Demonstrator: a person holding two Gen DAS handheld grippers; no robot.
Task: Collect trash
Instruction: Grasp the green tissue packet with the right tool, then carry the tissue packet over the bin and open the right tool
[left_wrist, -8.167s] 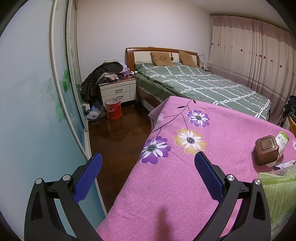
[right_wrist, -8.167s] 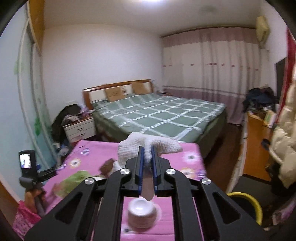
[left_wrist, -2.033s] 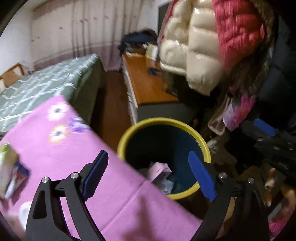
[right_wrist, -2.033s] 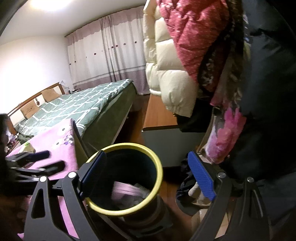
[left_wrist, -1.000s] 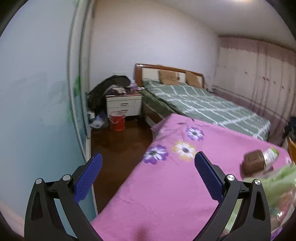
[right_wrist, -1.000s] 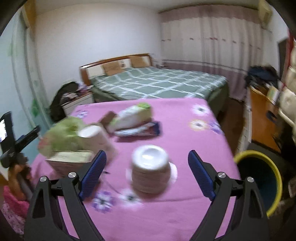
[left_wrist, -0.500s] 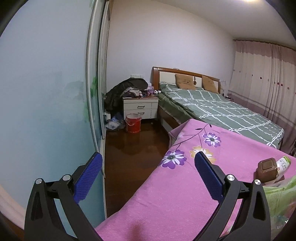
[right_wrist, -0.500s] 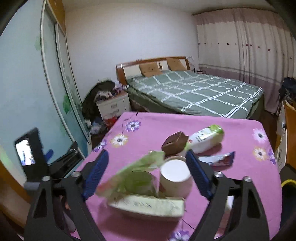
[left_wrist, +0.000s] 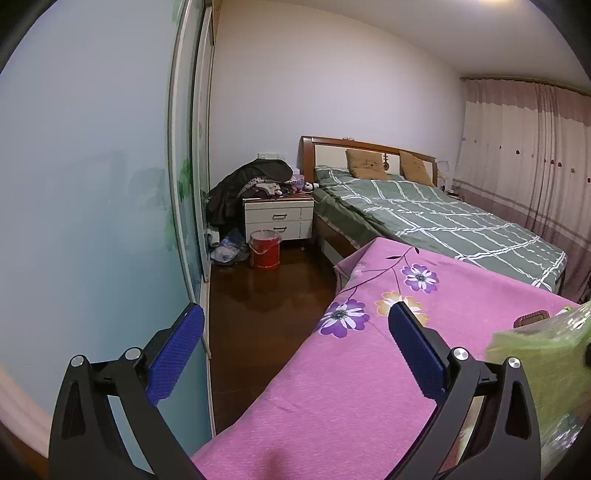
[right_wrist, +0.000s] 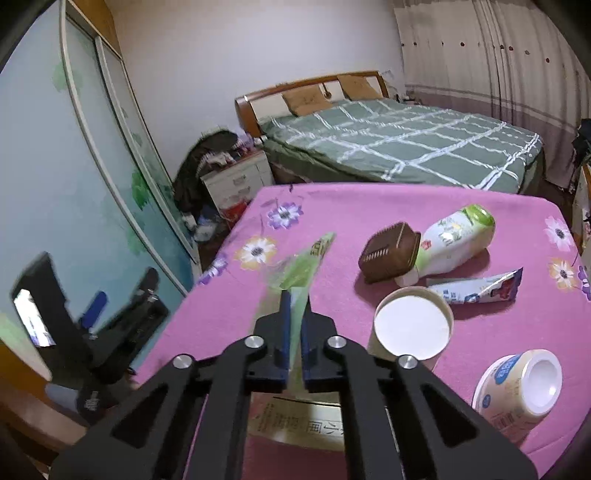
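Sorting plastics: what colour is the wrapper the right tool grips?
Translucent green wrapper, clearest in the right wrist view.

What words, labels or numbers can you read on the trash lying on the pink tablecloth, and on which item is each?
"小": on the cream panel under the right tongs; its other characters are too blurred.
On the green bag, top strip: print blurred, unreadable.
On the bottle, sachet and tub: labels too small to read.

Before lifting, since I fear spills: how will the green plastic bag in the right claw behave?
The thin green plastic bag, pinched in the shut right claw, looks crumpled, so probably floppy and light. Its printed lower part hangs below and may swing.
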